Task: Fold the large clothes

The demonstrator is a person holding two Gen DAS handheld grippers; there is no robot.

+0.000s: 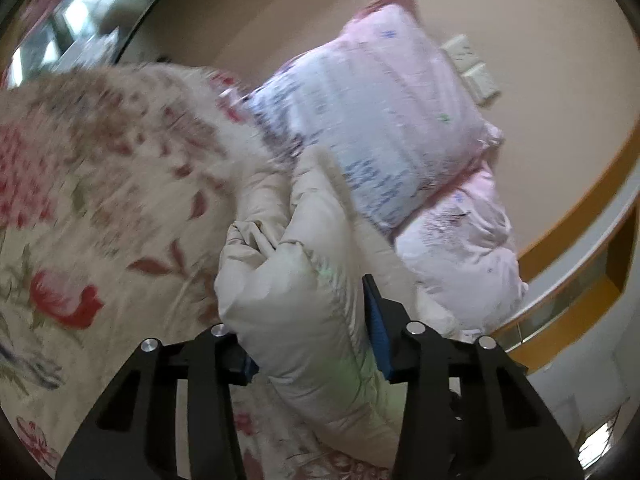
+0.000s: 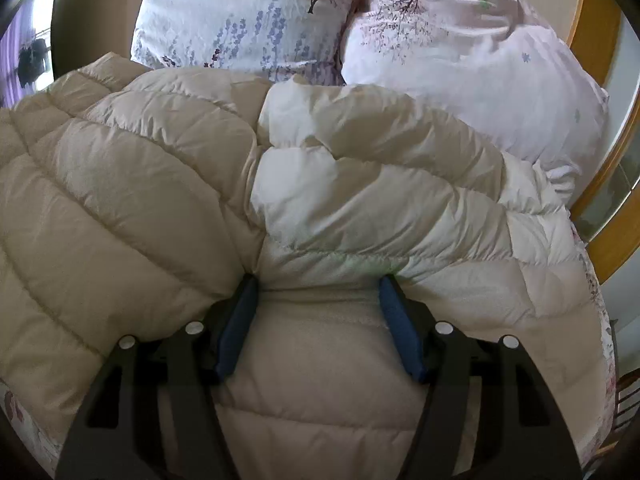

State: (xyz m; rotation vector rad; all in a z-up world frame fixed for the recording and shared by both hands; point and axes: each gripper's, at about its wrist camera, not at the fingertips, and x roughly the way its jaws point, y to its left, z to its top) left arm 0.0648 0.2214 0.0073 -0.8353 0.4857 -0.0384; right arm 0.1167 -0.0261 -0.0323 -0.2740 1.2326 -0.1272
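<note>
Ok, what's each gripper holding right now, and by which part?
Left gripper is clamped on a bunched puffy fold of the beige down jacket. Right gripper straddles the jacket's quilted panel; a firm grip cannot be told.

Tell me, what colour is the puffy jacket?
Pale beige, quilted puffer jacket; clearest in the right wrist view.

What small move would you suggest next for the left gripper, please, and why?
Probably lift the fold toward the pillows: the left gripper is clamped on a bunched puffer jacket section, so it can carry it over.
</note>
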